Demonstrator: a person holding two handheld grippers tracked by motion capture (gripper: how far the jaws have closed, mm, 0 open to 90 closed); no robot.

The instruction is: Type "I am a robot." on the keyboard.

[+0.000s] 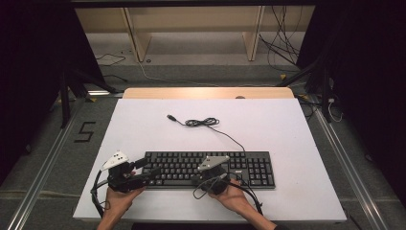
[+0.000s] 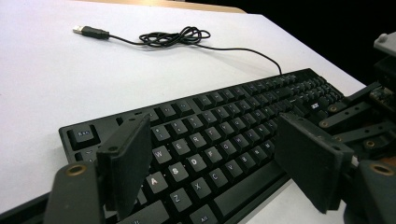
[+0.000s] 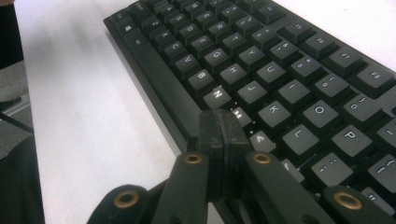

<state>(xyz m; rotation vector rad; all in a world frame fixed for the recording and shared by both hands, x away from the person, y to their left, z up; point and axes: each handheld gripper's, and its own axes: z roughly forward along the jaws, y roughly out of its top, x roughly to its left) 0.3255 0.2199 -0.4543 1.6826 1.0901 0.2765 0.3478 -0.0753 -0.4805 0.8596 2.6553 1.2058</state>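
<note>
a matte white tabletop [image 1: 143,129] is shown over grey flooring. a black plastic keyboard [image 1: 249,165] is laid near its front edge; left gripper [image 2: 212,163] jaws are held apart over the keys, right gripper [image 3: 223,135] jaws pressed together, empty.

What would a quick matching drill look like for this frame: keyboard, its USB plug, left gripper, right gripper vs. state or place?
1. keyboard
2. USB plug
3. left gripper
4. right gripper

a. jaws pressed together over the keys
b. loose on the white table, beyond the coiled cable
c. jaws wide apart, nothing between them
d. flat along the table's near edge

Pairs: 1-d, 2-b, 3-c, 4-a
</note>
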